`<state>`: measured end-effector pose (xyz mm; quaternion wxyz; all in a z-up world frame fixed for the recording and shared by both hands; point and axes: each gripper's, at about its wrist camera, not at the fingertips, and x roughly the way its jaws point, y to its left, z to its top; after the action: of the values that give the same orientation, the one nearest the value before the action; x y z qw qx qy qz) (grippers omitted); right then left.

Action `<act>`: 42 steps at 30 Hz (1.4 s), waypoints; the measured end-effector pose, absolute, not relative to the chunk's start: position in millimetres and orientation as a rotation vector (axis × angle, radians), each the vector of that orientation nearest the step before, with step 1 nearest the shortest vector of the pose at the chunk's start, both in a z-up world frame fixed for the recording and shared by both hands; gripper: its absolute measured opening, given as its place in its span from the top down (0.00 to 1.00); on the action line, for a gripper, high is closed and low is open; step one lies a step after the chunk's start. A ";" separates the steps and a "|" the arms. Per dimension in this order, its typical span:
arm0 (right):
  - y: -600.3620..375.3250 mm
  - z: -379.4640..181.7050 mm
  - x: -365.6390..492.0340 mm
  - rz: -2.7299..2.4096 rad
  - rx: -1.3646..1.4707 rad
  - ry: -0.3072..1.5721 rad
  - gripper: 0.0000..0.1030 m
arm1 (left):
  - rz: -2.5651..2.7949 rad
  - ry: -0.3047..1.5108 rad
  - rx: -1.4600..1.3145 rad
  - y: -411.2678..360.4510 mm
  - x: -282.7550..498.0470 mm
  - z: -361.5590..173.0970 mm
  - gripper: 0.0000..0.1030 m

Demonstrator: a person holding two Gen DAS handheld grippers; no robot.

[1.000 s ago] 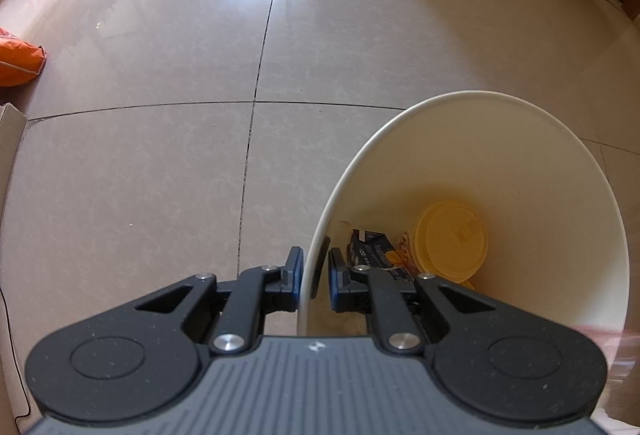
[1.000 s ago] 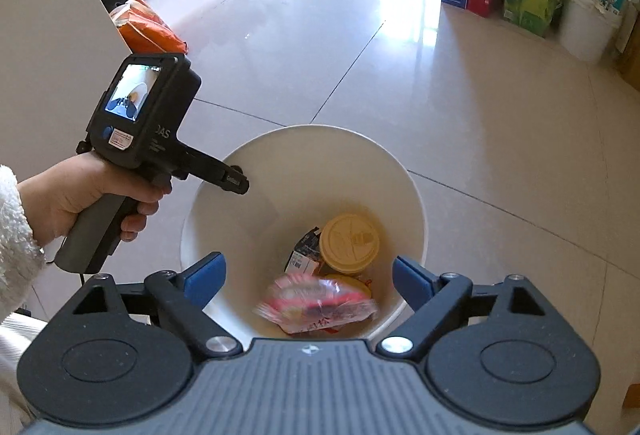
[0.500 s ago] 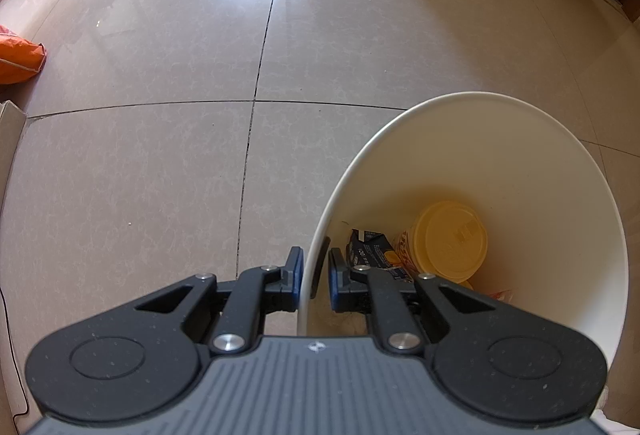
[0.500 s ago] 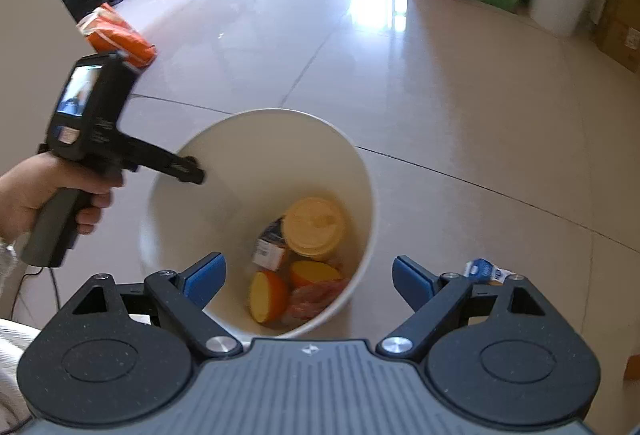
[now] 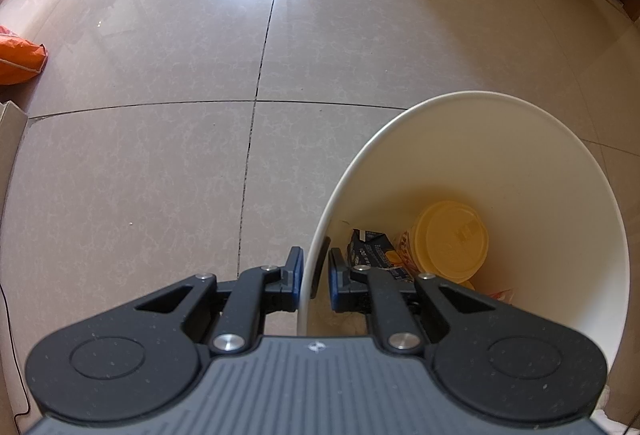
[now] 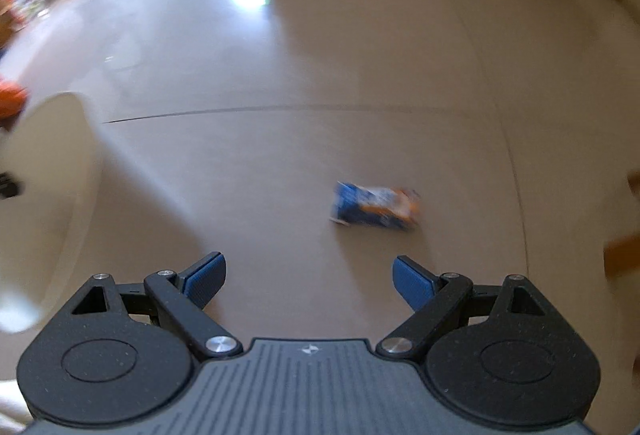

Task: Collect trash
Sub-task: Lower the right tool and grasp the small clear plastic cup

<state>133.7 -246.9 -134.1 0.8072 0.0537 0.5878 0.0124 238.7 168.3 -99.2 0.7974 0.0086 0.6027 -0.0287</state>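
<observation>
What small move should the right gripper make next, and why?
Probably bring the right gripper forward and down over the blue and orange packet lying alone on the floor. Its jaws stand wide open with nothing between them, and the packet is ahead, slightly to the right. The left gripper is clamped on the white bin's rim.

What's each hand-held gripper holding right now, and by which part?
Left hand-held gripper: shut on the white bin, pinching its rim wall. Right hand-held gripper: open, holding nothing; blue wrapper lies on the floor ahead.
</observation>
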 end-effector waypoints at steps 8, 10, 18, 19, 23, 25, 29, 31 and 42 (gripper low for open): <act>-310.2 -225.3 125.6 -0.158 0.271 1.348 0.15 | -0.061 1.298 0.021 167.4 239.0 -98.9 0.89; -324.8 -245.2 128.7 -0.197 0.312 1.370 0.20 | -0.061 1.301 0.010 169.1 240.3 -97.8 0.89; -349.0 -307.5 133.3 -0.314 0.373 1.400 0.30 | -0.061 1.299 0.022 169.1 240.3 -97.4 0.89; -350.4 -313.2 134.3 -0.324 0.373 1.404 0.32 | -0.061 1.299 0.024 168.6 240.0 -97.6 0.89; -354.9 -330.1 139.5 -0.360 0.364 1.413 0.37 | -0.064 1.298 0.031 166.8 239.6 -98.6 0.89; -356.2 -336.8 141.9 -0.381 0.358 1.417 0.40 | -0.064 1.299 0.031 166.5 240.0 -98.6 0.89; -357.8 -347.2 144.5 -0.403 0.355 1.422 0.53 | -0.062 1.298 0.039 164.7 240.2 -98.7 0.89; -356.9 -349.6 145.2 -0.413 0.340 1.422 0.63 | -0.062 1.297 0.041 164.1 240.0 -98.7 0.89; -348.9 -327.6 148.1 -0.383 0.240 1.453 0.63 | -0.063 1.298 0.036 164.0 239.9 -98.7 0.89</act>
<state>148.1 -348.9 -327.6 0.7242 0.1086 0.6585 -0.1737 239.9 164.0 -98.7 0.7960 0.0168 0.6043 -0.0291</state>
